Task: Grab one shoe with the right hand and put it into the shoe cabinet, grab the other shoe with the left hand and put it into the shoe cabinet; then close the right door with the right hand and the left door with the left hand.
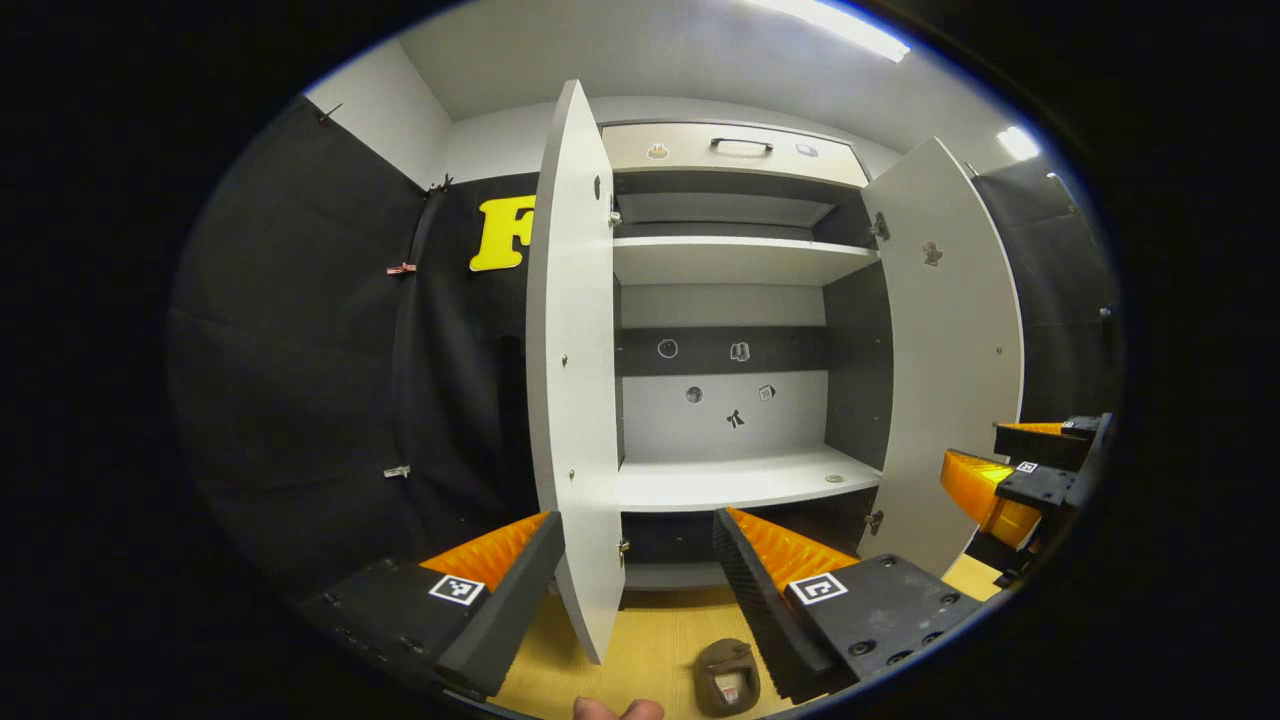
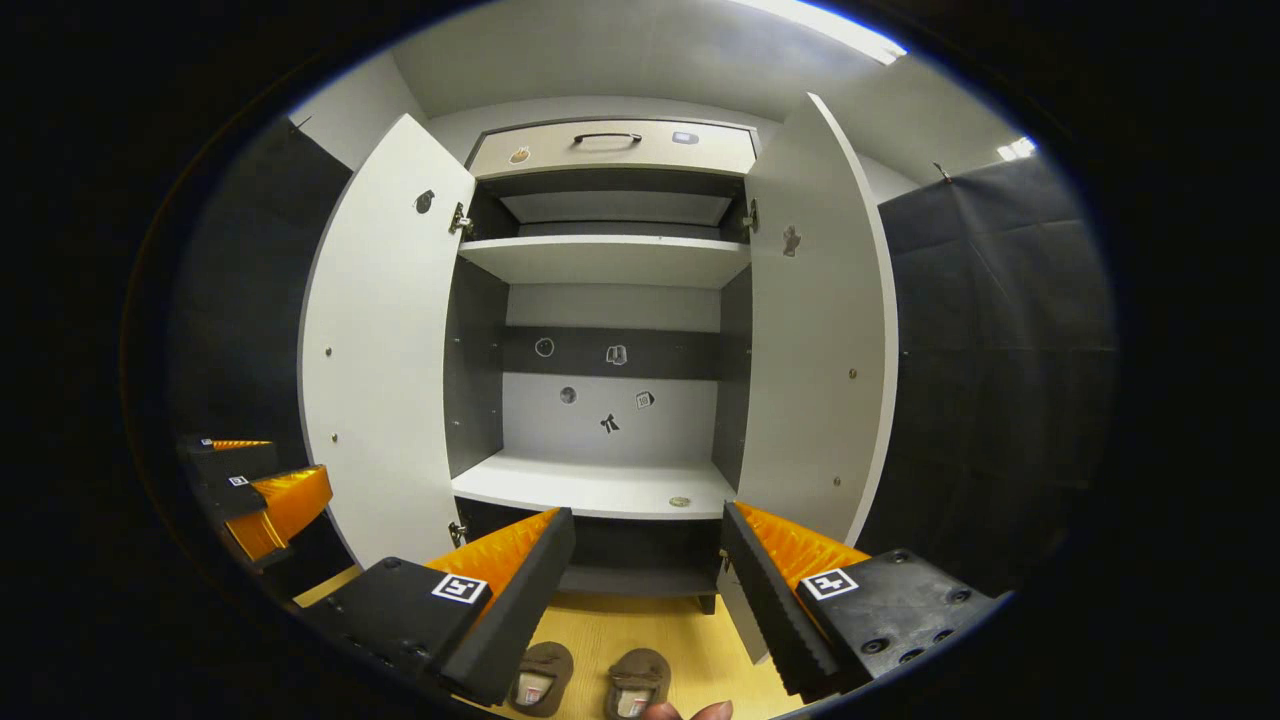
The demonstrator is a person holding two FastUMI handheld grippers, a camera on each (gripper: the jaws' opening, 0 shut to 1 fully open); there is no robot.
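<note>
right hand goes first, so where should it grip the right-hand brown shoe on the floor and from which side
Likely the heel rim of the right-hand shoe, from above. It lies flat on the floor, opening up, beside the other shoe, so the open right gripper could straddle the rim.

shoes: 2, brown – one (image 2: 542,678), other (image 2: 634,684) | shoe cabinet (image 2: 610,150): 1 | doors: 2 – left door (image 2: 385,340), right door (image 2: 815,330) | shelves: 2 – upper shelf (image 2: 605,262), lower shelf (image 2: 590,487) | drawer handle (image 2: 607,136): 1 | grippers: 2 – right gripper (image 2: 645,590), left gripper (image 1: 640,590)
</note>
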